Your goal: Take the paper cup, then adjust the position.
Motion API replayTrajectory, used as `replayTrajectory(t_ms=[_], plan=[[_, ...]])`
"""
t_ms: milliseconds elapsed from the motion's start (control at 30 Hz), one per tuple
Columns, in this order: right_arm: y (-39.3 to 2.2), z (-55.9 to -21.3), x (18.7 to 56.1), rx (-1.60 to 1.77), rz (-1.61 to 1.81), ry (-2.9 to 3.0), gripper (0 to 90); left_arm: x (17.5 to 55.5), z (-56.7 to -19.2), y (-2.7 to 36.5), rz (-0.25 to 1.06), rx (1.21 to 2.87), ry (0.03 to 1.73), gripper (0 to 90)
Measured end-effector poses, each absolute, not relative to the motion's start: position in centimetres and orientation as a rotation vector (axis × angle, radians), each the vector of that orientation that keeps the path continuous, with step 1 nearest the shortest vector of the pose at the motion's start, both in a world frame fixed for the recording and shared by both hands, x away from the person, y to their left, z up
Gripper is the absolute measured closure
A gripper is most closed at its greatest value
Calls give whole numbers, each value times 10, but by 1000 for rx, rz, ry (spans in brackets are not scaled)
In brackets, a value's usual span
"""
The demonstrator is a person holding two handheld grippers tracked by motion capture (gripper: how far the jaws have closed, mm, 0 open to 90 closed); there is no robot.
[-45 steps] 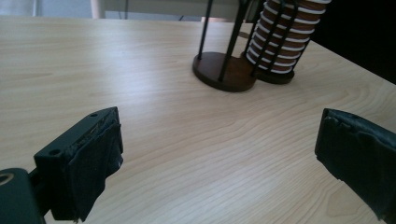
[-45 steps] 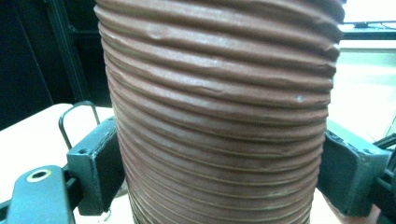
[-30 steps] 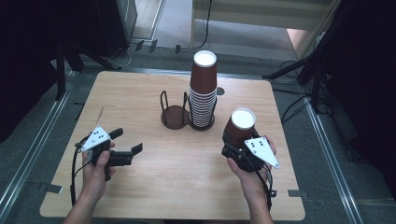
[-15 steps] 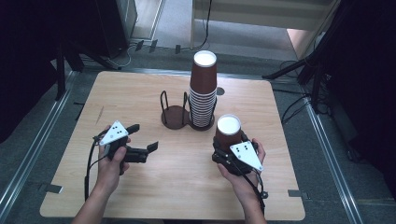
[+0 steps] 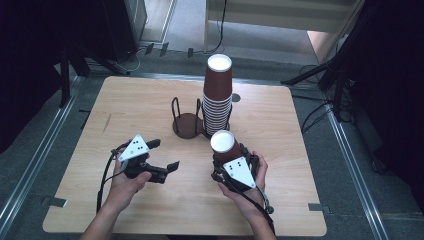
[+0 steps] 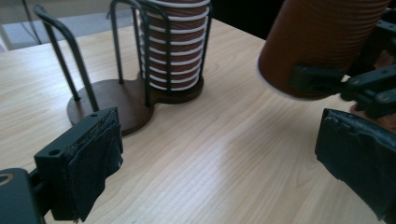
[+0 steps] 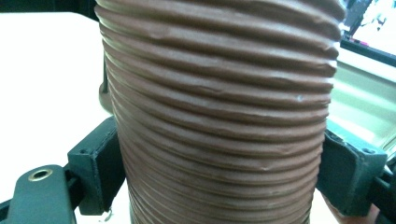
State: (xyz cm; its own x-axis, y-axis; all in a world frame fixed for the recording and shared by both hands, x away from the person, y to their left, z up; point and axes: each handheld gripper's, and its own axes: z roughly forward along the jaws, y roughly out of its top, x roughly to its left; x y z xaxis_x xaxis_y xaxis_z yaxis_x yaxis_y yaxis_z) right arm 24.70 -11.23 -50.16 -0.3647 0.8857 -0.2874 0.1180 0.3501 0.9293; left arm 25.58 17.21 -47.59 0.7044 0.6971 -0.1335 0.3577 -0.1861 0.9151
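High view looks down on the table (image 5: pixel 150 100); both tongs views sit close, sharing the ribbed cup (image 6: pixel 322 42).

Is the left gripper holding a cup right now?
No, the left gripper has its jaws wide apart over bare table, and the lone brown cup sits clamped in the right gripper.

The ribbed brown cup (image 7: pixel 219 116) is cut off at top and bottom in the right gripper view.
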Motion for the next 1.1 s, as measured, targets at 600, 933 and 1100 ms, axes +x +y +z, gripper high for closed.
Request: replayTrajectory(t_ms=[600,933,1100], plan=[[-84,-524,237,657,923,1802,139,254,-479,150,378,1924,776,17],[-74,-535,232,542,881,1820,139,251,-481,144,375,1983,712,32],[-70,-539,229,497,860,1830,139,246,-481,138,357,2005,653,34]])
